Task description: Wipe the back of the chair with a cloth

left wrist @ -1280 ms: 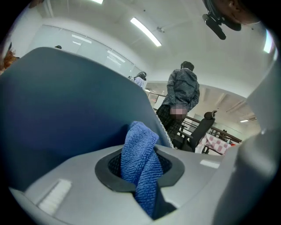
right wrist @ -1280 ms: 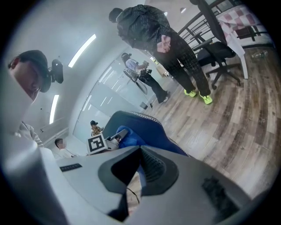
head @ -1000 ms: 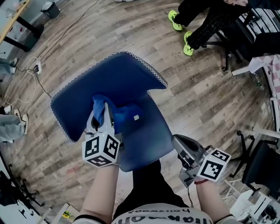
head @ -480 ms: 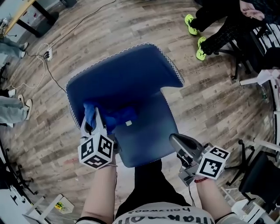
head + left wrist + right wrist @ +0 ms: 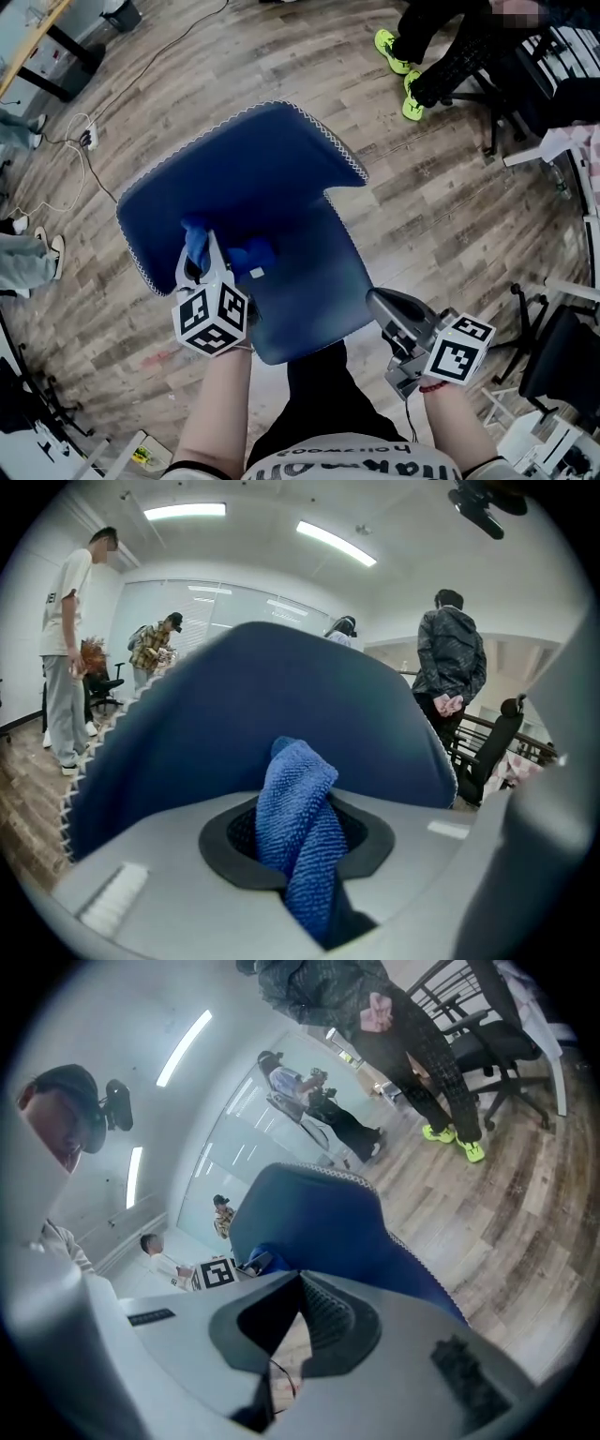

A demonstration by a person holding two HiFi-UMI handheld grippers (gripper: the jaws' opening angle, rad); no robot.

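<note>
Across the back of the blue padded chair with white-stitched edging (image 5: 281,169) we have slid the bright blue terry cloth (image 5: 195,236) leftward since 1.0 s ago, left gripper (image 5: 206,248) clamped on it, right gripper (image 5: 378,302) closed on nothing, just beside the seat's edge.

blue cloth (image 5: 251,254) in left gripper (image 5: 203,247) against chair (image 5: 253,159) (backrest base), right gripper (image 5: 380,302) beside seat
</note>
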